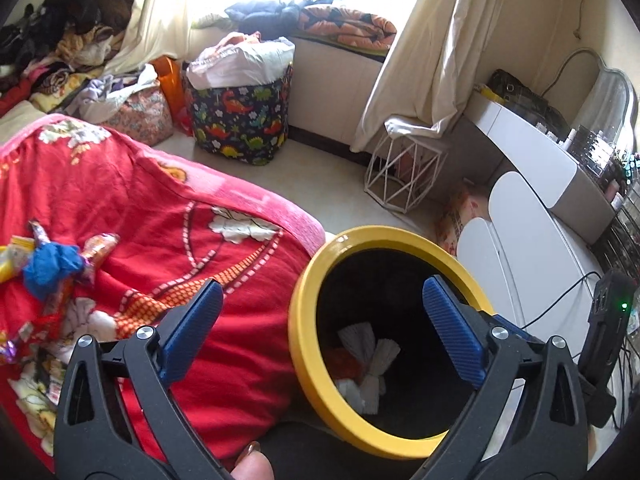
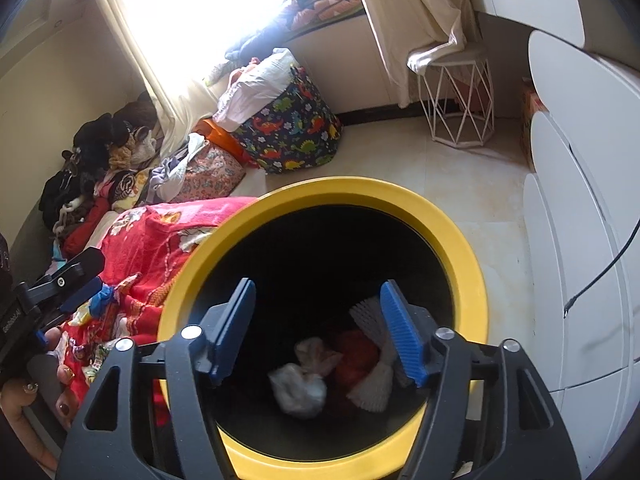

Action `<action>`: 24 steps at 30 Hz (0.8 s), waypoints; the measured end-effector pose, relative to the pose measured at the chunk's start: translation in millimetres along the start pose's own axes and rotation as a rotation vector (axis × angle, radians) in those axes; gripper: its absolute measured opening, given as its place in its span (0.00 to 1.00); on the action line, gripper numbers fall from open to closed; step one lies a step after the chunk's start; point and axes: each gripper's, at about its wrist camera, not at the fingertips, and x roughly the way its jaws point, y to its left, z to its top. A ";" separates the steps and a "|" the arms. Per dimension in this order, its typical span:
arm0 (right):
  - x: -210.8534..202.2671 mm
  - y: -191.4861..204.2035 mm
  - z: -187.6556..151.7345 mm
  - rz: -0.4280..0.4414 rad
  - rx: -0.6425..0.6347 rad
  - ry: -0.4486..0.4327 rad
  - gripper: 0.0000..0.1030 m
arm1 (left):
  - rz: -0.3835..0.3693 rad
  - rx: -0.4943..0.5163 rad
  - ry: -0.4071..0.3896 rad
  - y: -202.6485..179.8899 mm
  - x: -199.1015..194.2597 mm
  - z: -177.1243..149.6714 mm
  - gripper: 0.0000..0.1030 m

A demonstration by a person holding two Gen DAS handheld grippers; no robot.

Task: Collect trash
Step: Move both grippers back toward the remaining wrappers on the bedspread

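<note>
Over yellow-rimmed bin (image 2: 460,240), right gripper (image 2: 316,332) jaws apart, empty

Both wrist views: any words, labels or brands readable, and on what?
No text reads clearly.
White lettering on the body of the left tool: too small, cut off.
Print on the cardboard box: blurred.
Snack wrappers on the red blanket: blurred.

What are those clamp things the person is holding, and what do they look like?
Each hand-held gripper is a black plastic frame with triangular cut-outs and silver pivot bolts, ending in two blue ribbed pads. The left hand-held gripper and the right hand-held gripper look alike. A black device with a green light sits beside the left one. The fingernails are painted.
</note>
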 end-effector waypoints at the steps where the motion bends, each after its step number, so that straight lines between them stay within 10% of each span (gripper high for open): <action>1: -1.5 2.6 0.4 0.000 -0.006 -0.007 0.69 | 0.002 0.000 -0.006 2.0 -2.3 0.6 0.89; 24: -15.7 63.5 0.9 0.026 -0.118 -0.063 0.74 | 0.071 0.000 -0.146 31.8 -51.8 10.2 0.89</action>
